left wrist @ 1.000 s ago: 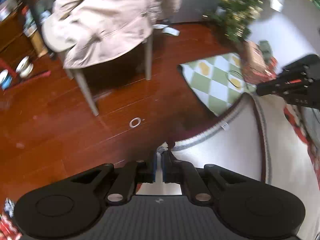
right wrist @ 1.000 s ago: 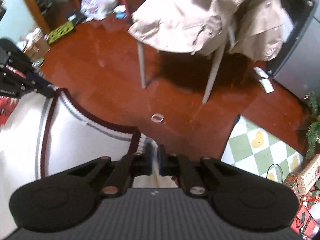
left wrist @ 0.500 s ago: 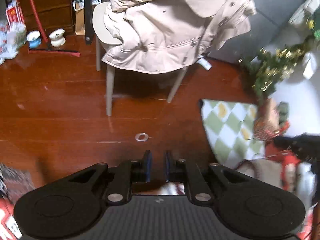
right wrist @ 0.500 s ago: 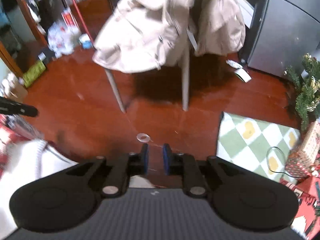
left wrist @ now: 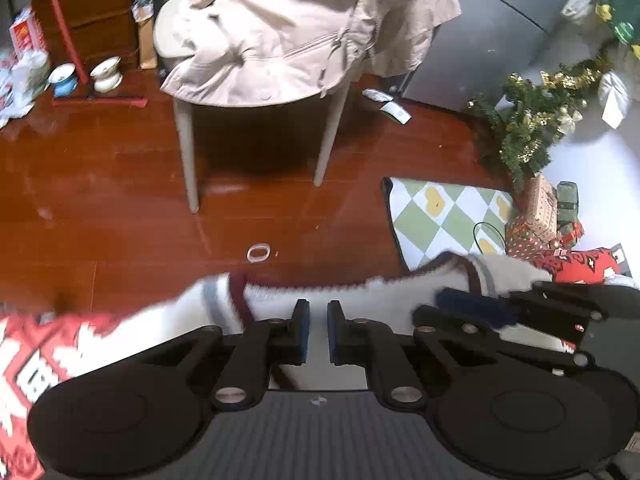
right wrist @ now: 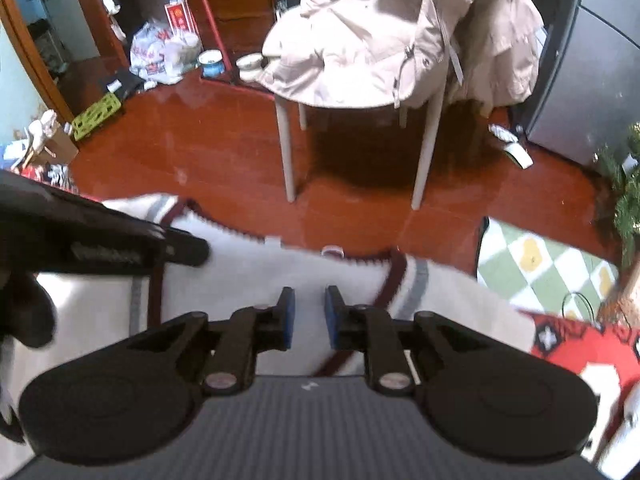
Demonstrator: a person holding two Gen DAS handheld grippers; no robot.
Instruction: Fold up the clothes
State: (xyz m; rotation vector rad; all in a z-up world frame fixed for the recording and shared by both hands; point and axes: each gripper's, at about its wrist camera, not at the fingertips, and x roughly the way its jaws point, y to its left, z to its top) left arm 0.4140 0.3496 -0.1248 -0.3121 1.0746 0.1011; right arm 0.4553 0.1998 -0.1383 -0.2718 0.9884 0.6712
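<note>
A white knit sweater (left wrist: 360, 296) with maroon and grey trim lies spread on a red patterned cloth (left wrist: 36, 360); it also shows in the right wrist view (right wrist: 260, 276). My left gripper (left wrist: 317, 330) is open, its blue-padded jaws a small gap apart just above the sweater, holding nothing. My right gripper (right wrist: 309, 316) is open too, above the sweater's trimmed edge. The right gripper shows at the right of the left wrist view (left wrist: 520, 312); the left gripper shows at the left of the right wrist view (right wrist: 120, 240).
A chair (left wrist: 188, 152) draped with a beige coat (left wrist: 304, 28) stands on the red wooden floor ahead. A green checked mat (left wrist: 444, 212), a small Christmas tree (left wrist: 532, 120) and wrapped gifts lie to the right. A white ring (left wrist: 259, 252) lies on the floor.
Both grippers let go of the sweater and opened. The sweater, held up by its edge a second ago, now lies flat beneath them.
</note>
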